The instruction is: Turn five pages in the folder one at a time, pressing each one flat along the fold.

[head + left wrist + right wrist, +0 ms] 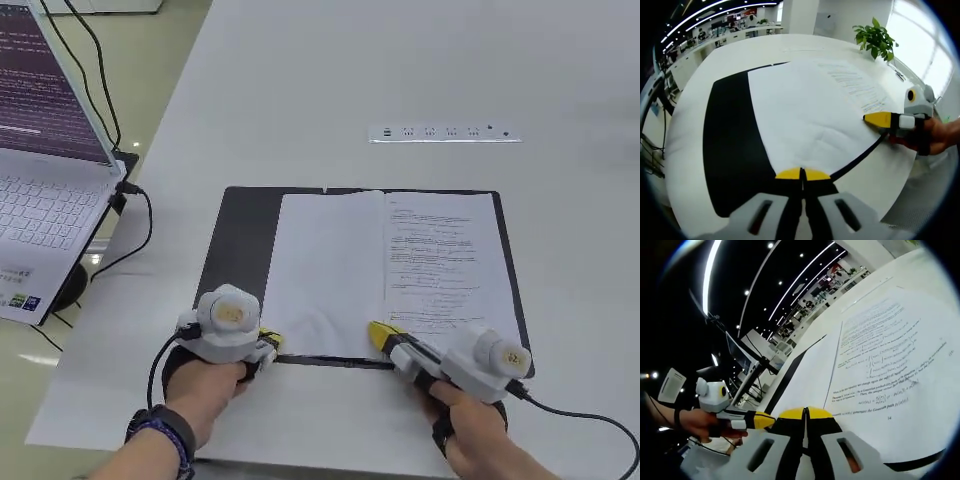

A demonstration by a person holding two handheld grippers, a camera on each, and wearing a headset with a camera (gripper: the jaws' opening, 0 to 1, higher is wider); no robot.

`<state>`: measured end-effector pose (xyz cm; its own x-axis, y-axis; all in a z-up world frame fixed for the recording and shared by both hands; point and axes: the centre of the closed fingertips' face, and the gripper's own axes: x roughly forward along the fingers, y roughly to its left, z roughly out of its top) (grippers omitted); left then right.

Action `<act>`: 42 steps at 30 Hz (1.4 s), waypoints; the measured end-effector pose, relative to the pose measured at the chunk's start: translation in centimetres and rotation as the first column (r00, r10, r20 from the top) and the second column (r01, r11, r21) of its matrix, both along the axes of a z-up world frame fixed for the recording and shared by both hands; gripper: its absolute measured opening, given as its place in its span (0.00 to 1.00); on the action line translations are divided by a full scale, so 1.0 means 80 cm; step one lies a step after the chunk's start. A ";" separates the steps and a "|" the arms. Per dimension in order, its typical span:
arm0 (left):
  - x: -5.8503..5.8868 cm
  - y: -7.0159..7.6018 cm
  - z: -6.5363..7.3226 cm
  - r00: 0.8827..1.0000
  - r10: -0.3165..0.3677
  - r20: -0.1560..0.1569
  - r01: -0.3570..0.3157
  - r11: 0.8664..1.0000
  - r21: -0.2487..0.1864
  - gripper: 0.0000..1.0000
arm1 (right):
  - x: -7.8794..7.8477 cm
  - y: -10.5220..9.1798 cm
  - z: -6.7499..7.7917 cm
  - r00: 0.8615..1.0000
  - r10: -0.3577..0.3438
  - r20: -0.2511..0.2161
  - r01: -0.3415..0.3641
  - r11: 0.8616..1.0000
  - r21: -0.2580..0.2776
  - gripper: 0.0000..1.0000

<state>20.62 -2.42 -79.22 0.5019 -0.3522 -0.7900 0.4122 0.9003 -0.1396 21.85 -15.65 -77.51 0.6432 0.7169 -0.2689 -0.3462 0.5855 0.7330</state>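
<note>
A black folder (240, 250) lies open on the white table, with a blank page (325, 270) on its left and a printed page (440, 260) on its right. My left gripper (268, 342) is shut, its yellow tips (802, 174) resting at the blank page's near left corner (800, 125). My right gripper (378, 332) is also shut, lying low on the printed page (880, 365) near the fold at the bottom edge. The right gripper (875, 119) enters the left gripper view from the right, and the left gripper (760, 420) shows at the left of the right gripper view.
An open laptop (40, 150) stands at the left beyond the table's edge, with cables (140, 220) trailing beside it. A white power strip (445, 133) is set in the table behind the folder. A potted plant (875, 37) stands far off.
</note>
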 end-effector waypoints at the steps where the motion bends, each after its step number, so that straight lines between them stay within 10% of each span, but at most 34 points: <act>1: -0.001 0.000 0.000 1.000 0.001 0.001 -0.001 1.000 0.000 0.00 | -0.002 0.000 0.000 1.000 0.003 -0.004 -0.003 1.000 -0.002 0.00; 25: -0.004 -0.002 0.004 0.991 0.130 0.033 -0.126 0.987 -0.098 0.00 | -0.027 -0.003 0.003 0.994 -0.004 -0.112 0.007 1.000 0.020 0.00; 29: -0.005 -0.004 0.005 0.995 0.090 0.042 -0.087 0.994 -0.061 0.00 | -0.031 -0.008 0.010 0.993 0.004 -0.117 -0.001 1.000 0.019 0.00; 42: 0.008 -0.018 0.071 0.966 0.189 0.174 -0.162 0.974 -0.156 0.20 | -0.071 -0.035 0.031 0.996 0.077 -0.046 -0.080 0.994 -0.069 0.15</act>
